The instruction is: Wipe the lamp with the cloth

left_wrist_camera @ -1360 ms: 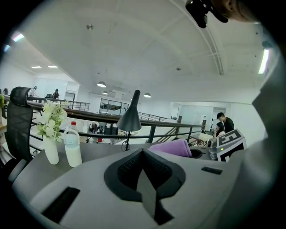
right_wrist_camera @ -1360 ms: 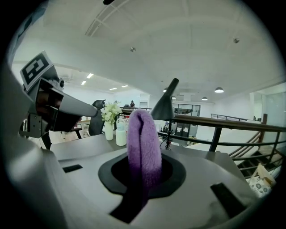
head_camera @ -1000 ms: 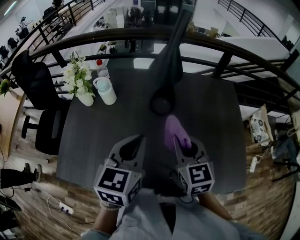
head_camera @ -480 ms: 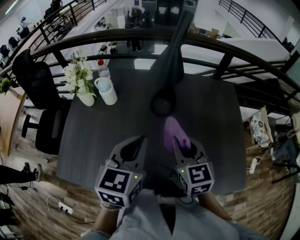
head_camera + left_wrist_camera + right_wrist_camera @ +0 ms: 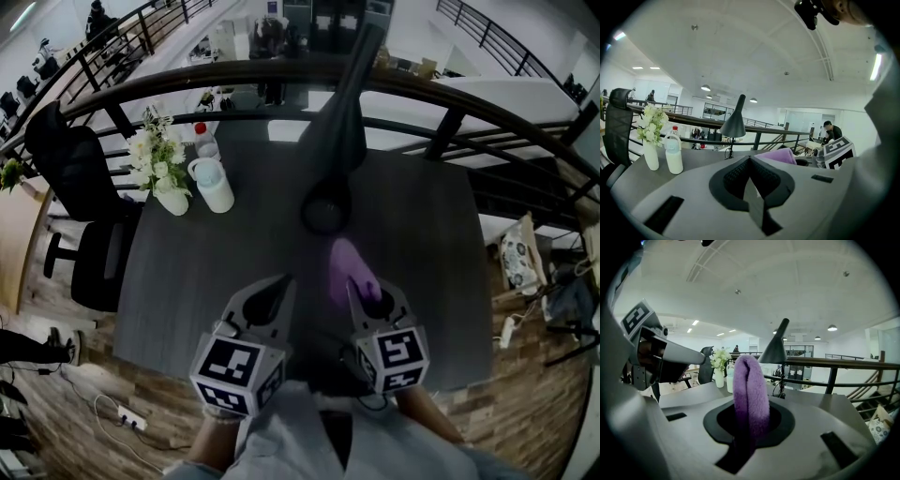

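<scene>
The dark desk lamp (image 5: 336,131) stands upright at the far middle of the grey table (image 5: 187,281), its round foot towards the near side and its cone shade rising over it. Just on the near side of that foot is the purple cloth (image 5: 343,264), a folded fleecy strip that points away from the person; in the head view a narrow strip of table shows between the cloth's far end and the foot, so the two are close but apart. The right gripper (image 5: 364,289) has its jaws clamped on the near end of the cloth, and in the right gripper view the fold stands up out of the jaws as a rounded loop, with the lamp beyond it and slightly to the right. The left gripper (image 5: 278,286) is just beside it on the left, level with it, its jaws pressed together with nothing between them. Both grippers are over the near edge of the table. At the far left corner stand a white vase of white flowers (image 5: 159,169), a white jug (image 5: 212,183) just to its right and a red-capped bottle (image 5: 202,137) behind the jug, all well apart from the lamp. A black office chair (image 5: 70,178) stands on the wooden floor (image 5: 150,375) left of the table, and a dark railing (image 5: 450,94) curves round the far side
</scene>
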### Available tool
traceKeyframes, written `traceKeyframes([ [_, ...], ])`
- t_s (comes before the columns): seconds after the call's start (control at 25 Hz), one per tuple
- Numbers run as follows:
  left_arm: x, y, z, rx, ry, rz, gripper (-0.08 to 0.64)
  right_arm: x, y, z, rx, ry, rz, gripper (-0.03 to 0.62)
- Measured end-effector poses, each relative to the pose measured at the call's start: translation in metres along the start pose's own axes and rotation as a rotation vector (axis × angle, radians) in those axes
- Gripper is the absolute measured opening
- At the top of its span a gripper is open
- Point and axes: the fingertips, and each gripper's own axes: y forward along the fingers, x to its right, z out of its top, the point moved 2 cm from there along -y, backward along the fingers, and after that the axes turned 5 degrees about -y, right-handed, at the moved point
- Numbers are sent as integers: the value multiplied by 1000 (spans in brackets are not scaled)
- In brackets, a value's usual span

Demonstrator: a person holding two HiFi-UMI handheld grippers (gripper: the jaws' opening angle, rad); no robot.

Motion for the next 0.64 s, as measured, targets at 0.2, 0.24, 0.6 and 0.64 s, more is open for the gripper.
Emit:
traceKeyframes([
  [0.2, -1, -1, -2, -1, -11, 3, 12, -1, 0, 1, 0, 11, 4, 49],
  [0.24, -1, -1, -1, -1, -13, 1, 12, -1, 1, 1, 1, 9, 5, 49],
  [0.6, -3, 0, -2, -2, -9, 0, 12, -3, 1, 3, 9, 32, 13, 49],
  [0.64, -3, 0, -3, -2, -8, -1, 12, -3, 1, 3, 8, 31, 12, 49],
])
